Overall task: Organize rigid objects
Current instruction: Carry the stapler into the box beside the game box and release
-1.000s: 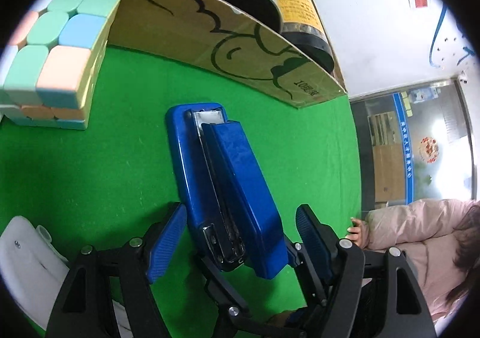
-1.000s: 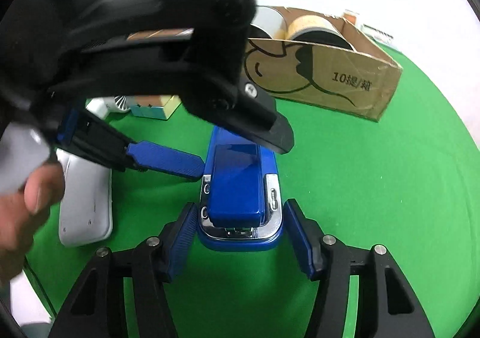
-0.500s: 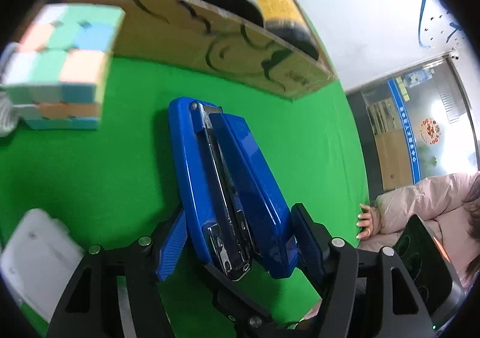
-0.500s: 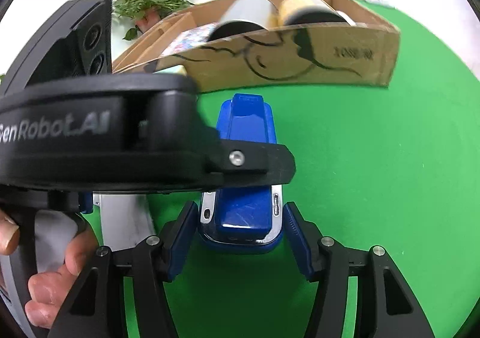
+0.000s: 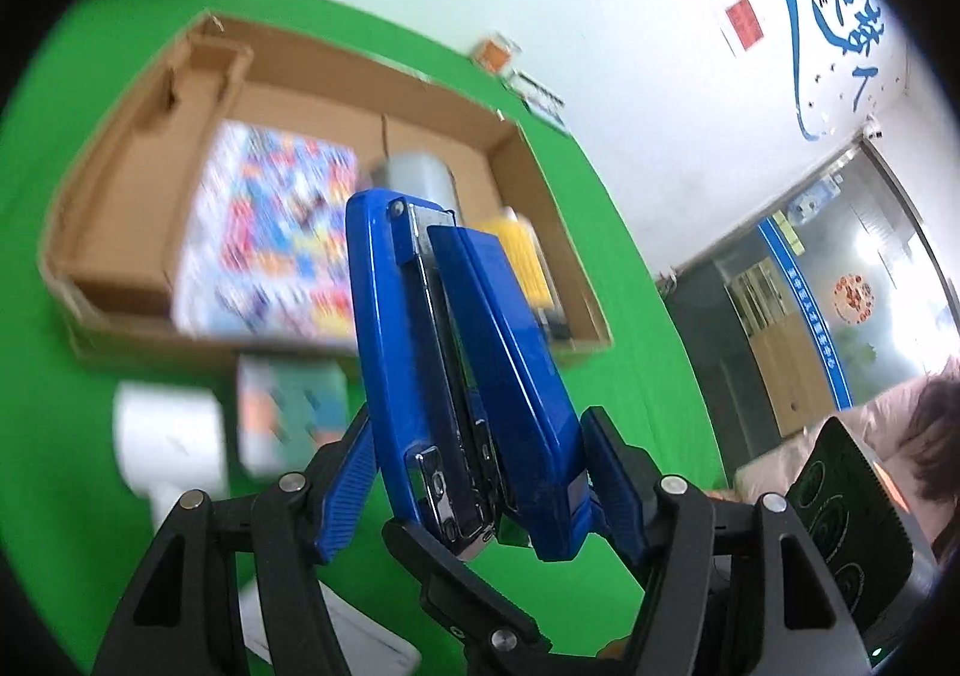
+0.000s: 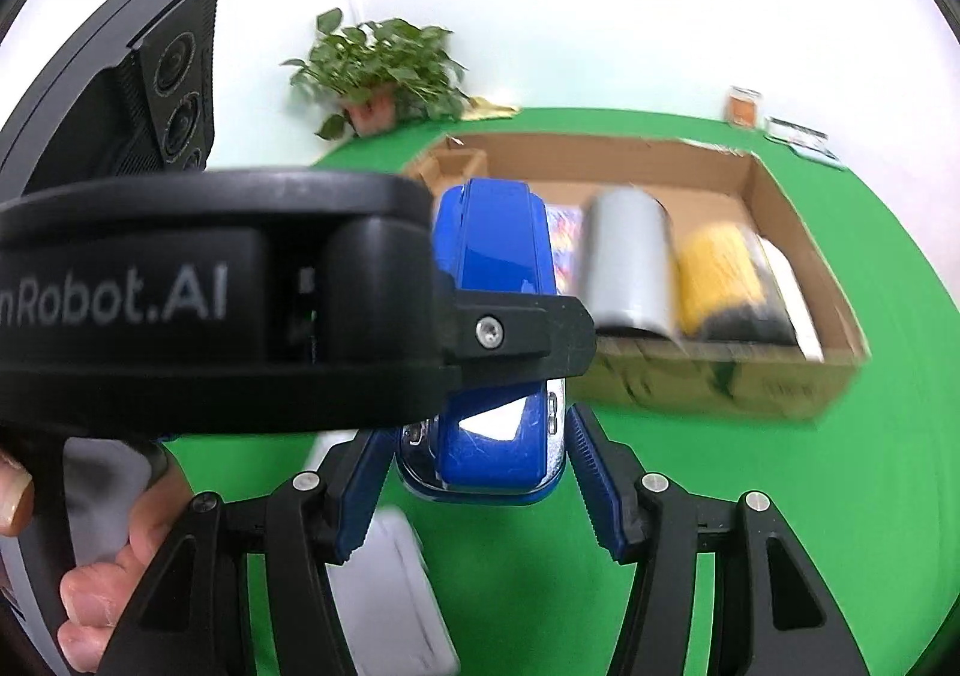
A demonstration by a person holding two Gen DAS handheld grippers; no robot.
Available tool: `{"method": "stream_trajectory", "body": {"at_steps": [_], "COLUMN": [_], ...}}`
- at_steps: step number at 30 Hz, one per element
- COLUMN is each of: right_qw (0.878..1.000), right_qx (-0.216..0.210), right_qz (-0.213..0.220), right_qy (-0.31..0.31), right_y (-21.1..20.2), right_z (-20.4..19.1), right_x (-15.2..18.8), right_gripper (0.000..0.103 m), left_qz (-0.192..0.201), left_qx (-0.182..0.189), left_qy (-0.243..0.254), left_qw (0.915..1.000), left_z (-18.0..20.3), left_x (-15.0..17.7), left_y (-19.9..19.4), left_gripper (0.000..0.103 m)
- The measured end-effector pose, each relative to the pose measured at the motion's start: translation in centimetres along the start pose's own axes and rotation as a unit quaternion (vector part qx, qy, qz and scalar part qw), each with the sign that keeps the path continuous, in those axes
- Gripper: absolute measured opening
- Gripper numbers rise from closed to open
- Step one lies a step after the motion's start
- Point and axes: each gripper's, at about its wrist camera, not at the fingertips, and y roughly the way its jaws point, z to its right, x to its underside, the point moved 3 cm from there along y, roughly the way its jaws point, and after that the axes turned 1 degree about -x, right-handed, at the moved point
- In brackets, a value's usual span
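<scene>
left gripper [image 5: 474,487] clamped on blue metal stapler [image 5: 456,364], lifted near brown cardboard box [image 5: 108,292] front wall | right gripper [image 6: 474,487] spread, straddling it | risk: tilted stapler slipping, clipping wall

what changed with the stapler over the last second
The left tongs closed on the blue stapler and lifted it off the green cloth; it now hangs above the cloth, in front of the cardboard box. The right tongs rose along with it, still open on either side of its end. The cans and the colourful item stayed in the box.
</scene>
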Motion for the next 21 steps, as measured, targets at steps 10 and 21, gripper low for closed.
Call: {"method": "stream_trajectory", "body": {"at_steps": [10,21], "right_qw": [0.998,0.987], "right_qx": [-0.025,-0.037], "right_qz": [-0.040,-0.120], "right_qy": [0.031,0.105], "right_y": [11.3,20.1], "right_z": [-1.1,1.4], "right_x": [-8.9,-9.2], "right_gripper": [0.056,0.056], "left_qz": [-0.034,-0.101], "left_qx": [-0.014,-0.026], "left_qy": [-0.019,-0.019], "left_qw": [0.9991,0.9944], "left_z": [-7.1,-11.3], "left_x": [-8.2,-9.7], "left_y": [1.8,6.8], "left_gripper": [0.065,0.062]}}
